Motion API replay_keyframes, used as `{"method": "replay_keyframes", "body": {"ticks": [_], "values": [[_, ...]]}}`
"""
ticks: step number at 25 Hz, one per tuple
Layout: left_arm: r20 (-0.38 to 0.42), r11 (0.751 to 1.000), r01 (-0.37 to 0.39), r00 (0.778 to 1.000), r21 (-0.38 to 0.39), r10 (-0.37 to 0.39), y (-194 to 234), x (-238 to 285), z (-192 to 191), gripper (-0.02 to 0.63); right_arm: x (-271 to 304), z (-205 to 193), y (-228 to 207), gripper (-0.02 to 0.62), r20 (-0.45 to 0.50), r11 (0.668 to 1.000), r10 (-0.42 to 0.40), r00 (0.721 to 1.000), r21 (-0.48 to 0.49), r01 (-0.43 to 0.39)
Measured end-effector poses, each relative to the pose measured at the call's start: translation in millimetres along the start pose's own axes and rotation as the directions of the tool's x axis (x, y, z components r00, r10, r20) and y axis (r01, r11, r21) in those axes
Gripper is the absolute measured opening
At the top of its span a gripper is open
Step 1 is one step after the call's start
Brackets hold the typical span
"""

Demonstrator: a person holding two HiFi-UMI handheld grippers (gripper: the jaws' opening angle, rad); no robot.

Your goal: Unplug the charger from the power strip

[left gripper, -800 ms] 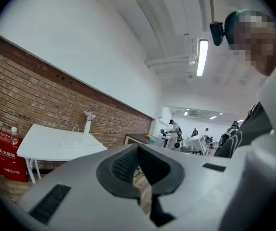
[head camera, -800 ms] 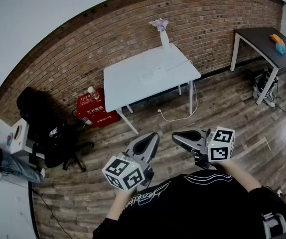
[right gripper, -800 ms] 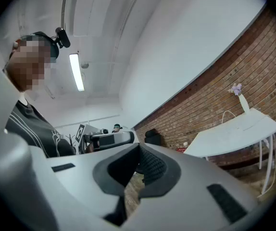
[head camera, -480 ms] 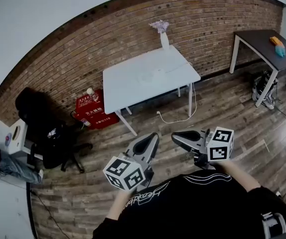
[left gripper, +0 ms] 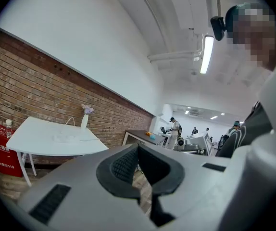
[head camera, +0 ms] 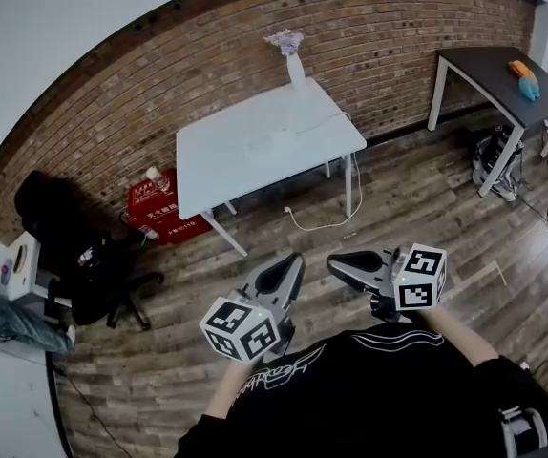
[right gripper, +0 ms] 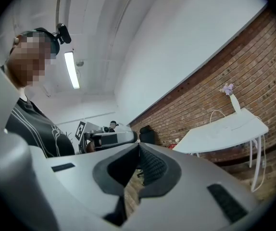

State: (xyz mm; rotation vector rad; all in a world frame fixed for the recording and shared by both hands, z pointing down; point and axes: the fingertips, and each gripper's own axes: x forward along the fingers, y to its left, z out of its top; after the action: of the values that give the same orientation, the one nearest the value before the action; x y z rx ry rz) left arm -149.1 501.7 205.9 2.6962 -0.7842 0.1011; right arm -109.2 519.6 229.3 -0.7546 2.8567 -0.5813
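Note:
The white table (head camera: 219,156) stands by the brick wall, well ahead of me. On its top lies a faint white shape (head camera: 272,141), the power strip and charger, too small to tell apart. A white cable (head camera: 355,184) hangs from the table's edge to the floor. My left gripper (head camera: 294,260) and right gripper (head camera: 333,260) are held side by side over the wooden floor, far from the table, both shut and empty. The left gripper (left gripper: 138,150) sees the table (left gripper: 37,141) at its left. The right gripper (right gripper: 139,150) sees the table (right gripper: 224,129) at its right.
A vase of flowers (head camera: 294,63) stands at the table's back edge. A red box (head camera: 161,210) and a black office chair (head camera: 88,260) are to the table's left. A dark table (head camera: 494,72) and a bag (head camera: 496,156) stand at the right. People stand in the background.
The head view has swung a little, so the table sits further left in the picture. Both grippers keep their place and stay shut.

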Motion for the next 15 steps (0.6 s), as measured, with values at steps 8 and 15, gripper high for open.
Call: {"method": "replay_keyframes", "body": {"ticks": [8, 15], "values": [[-0.008, 0.999, -0.010, 1.000, -0.037, 0.009, -23, 53, -23, 0.005, -55, -9, -31, -0.002, 0.009, 1.000, -0.006, 1.000, 0.031, 0.005], [-0.033, 0.995, -0.041, 0.999, -0.087, 0.038, -8, 78, -28, 0.005, -63, -13, -63, -0.002, 0.018, 0.996, -0.017, 1.000, 0.091, 0.015]]}}
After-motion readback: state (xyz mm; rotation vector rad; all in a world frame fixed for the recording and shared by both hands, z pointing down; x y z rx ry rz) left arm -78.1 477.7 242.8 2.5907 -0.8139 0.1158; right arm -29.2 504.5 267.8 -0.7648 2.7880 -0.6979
